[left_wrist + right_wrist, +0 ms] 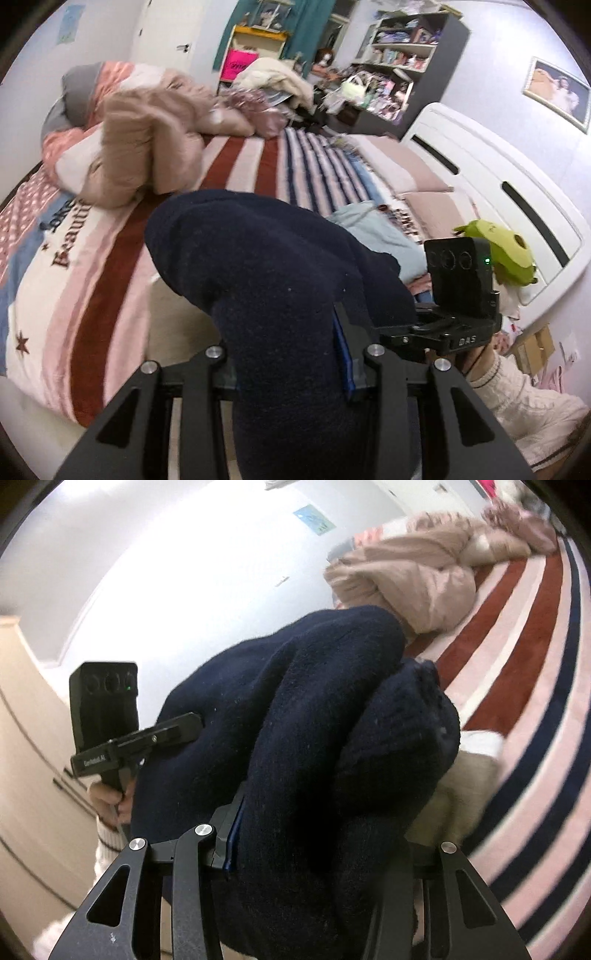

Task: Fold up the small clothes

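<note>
**Slip risk on a bunched navy garment held in the air**

Grip is the weak point. The left gripper (291, 373) is closed on the navy fleece garment (266, 288), which bulges thickly between its jaws above the striped blanket (122, 280); the right gripper (317, 849) clamps another bunch of it. Pulling apart could drag the thick fabric free or spoil the fold, I judge.

Only the left view shows the headboard (517, 192) and green plush toy (506, 254); only the right shows a knitted cuff-like end (410, 716).
</note>
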Available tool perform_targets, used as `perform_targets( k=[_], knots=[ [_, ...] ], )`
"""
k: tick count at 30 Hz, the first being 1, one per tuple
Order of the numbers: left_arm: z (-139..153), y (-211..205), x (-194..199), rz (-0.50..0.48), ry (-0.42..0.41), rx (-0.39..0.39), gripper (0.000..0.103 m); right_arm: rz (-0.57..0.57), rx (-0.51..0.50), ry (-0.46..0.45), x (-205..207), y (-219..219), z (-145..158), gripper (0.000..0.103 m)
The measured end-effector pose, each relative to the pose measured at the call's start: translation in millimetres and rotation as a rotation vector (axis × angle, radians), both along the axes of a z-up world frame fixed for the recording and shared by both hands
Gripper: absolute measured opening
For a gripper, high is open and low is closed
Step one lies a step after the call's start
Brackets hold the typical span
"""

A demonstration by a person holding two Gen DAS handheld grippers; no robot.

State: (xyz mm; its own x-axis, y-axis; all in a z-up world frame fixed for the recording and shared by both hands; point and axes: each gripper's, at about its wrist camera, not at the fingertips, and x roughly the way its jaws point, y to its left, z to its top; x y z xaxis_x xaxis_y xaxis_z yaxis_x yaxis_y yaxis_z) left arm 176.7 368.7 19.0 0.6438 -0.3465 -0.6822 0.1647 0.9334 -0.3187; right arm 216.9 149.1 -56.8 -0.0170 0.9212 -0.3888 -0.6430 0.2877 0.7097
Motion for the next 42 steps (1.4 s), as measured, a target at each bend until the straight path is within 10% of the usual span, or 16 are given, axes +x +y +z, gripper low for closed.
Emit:
perform_targets(
  k=[7, 12, 28, 42],
  knots=[
    [-74, 53, 39, 0.006, 0.165, 0.011, 0.046, -0.014, -0.140, 0.111, 8, 41, -47, 0.039],
    [-100, 71, 37, 0.088, 0.182, 0.041, 0.084, -0.006, -0.196, 0.119, 10, 42, -58, 0.050],
    [-41, 40, -14, 0.282, 0.082, 0.121, 0.084, -0.094, -0.295, -0.090, -13, -6, -16, 0.055],
    [8, -130, -92, 0.220, -0.225, 0.244, 0.087, -0.350, -0.331, -0.354, -94, -152, 20, 0.055]
  ],
)
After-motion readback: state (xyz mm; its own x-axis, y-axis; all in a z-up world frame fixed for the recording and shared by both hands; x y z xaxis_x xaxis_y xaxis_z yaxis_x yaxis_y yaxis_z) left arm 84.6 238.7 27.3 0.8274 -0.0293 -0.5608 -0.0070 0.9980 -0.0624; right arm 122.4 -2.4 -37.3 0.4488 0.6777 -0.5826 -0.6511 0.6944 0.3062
